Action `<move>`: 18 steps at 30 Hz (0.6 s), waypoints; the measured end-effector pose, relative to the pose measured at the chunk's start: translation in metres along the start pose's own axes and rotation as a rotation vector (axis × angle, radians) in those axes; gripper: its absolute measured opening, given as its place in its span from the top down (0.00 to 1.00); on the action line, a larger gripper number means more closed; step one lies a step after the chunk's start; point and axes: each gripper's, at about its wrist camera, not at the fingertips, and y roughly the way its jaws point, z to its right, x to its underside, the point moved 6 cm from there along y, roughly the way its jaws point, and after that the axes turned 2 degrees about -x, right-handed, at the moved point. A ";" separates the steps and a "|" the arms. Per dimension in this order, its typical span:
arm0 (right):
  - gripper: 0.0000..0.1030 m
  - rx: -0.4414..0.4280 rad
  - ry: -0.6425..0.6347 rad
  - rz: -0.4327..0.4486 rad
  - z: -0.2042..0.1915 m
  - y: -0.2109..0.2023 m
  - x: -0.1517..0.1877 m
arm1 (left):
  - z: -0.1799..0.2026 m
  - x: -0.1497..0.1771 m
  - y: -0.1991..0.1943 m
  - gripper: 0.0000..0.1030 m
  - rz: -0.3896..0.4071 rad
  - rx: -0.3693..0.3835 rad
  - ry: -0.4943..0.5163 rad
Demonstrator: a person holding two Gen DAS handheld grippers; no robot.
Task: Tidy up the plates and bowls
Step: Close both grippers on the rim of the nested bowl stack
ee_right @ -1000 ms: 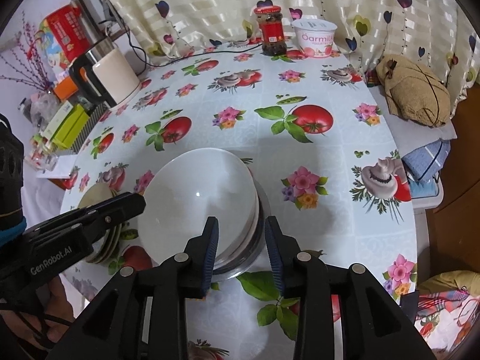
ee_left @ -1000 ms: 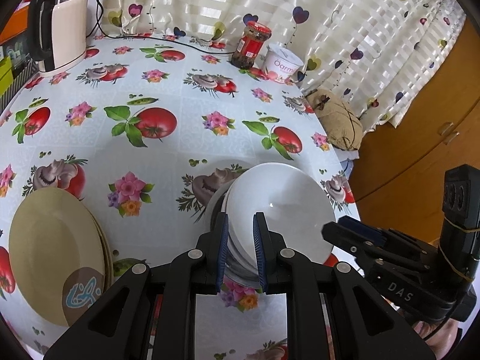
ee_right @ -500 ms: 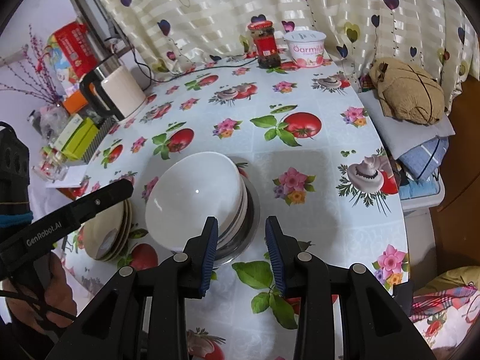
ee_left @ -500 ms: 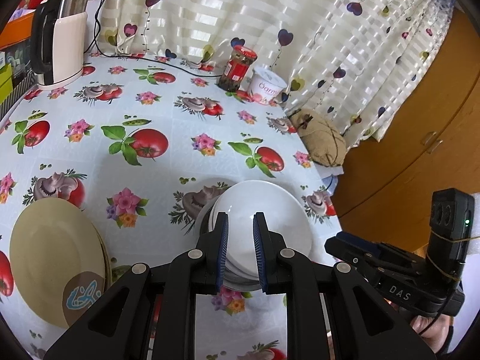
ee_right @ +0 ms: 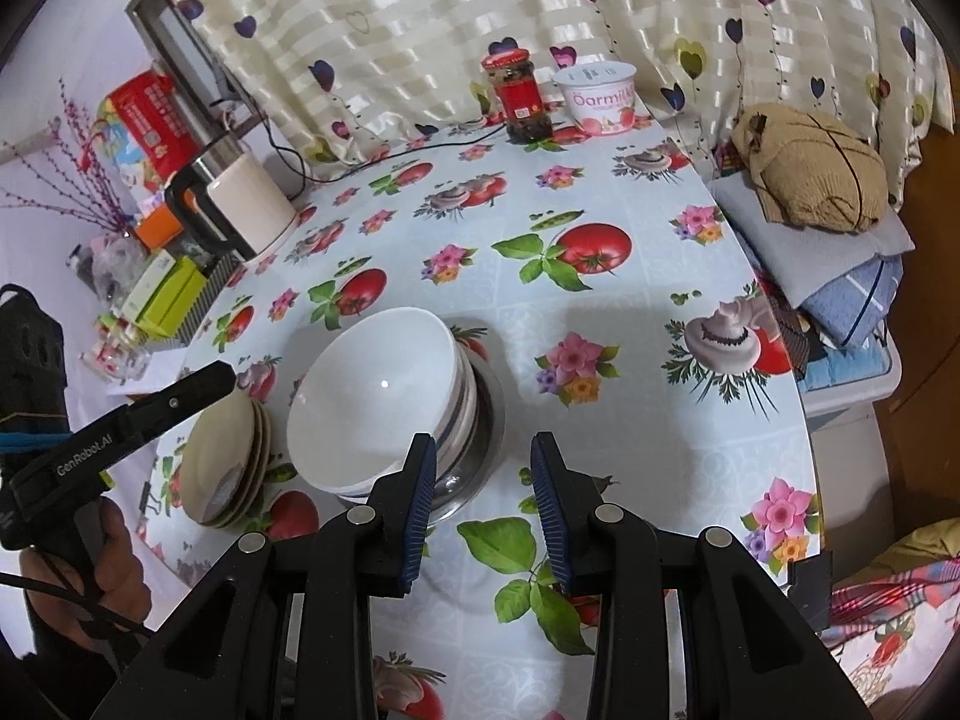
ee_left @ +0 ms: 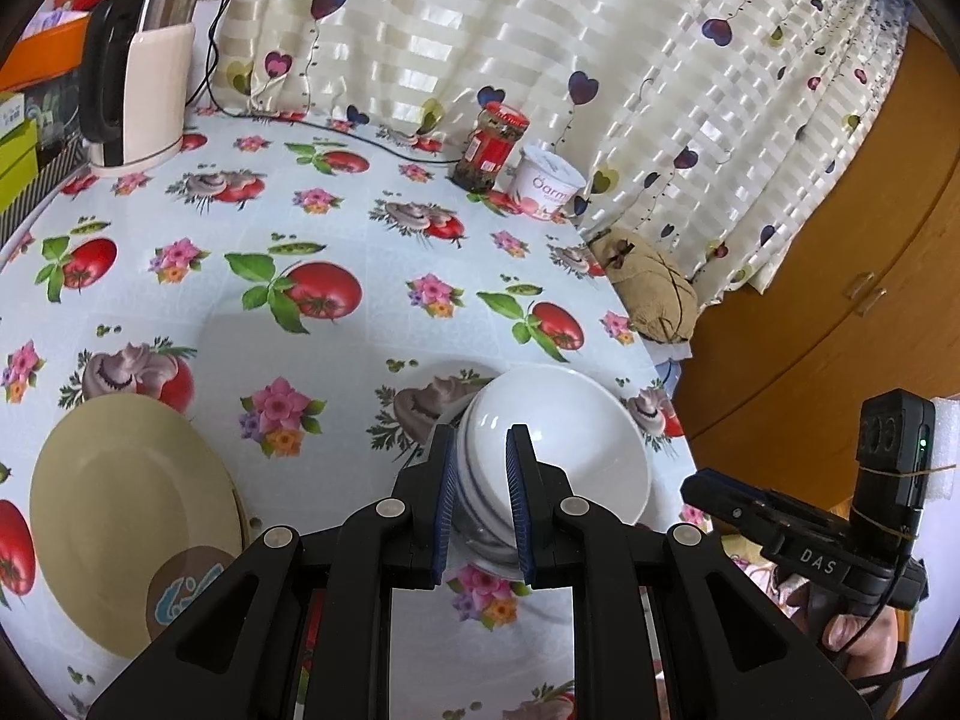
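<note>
A stack of white bowls (ee_left: 564,438) (ee_right: 378,390) stands in a shallow metal dish (ee_right: 489,420) near the table's front edge. To its left lies a stack of beige plates (ee_left: 126,510) (ee_right: 222,462). My left gripper (ee_left: 481,435) hovers above and in front of the bowls. Its jaws stand a narrow gap apart, and nothing is between them. My right gripper (ee_right: 485,453) hangs just right of the dish, open and empty. Neither gripper touches the bowls or the plates.
At the back of the flowered tablecloth (ee_left: 360,228) stand a kettle (ee_left: 138,78), a red-lidded jar (ee_left: 492,147) and a yogurt tub (ee_left: 549,183). A brown bag (ee_left: 654,294) and folded cloths (ee_right: 840,276) lie past the table's right edge, by a wooden cabinet (ee_left: 840,240).
Both grippers have drawn back from the bowl stack, which now looks smaller and farther off. The bowls and plates stay where they were. Both jaws keep the same gap.
</note>
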 end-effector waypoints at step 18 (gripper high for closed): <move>0.69 -0.006 0.056 -0.003 0.015 0.013 0.011 | -0.013 0.016 0.032 0.83 -0.070 0.066 -0.050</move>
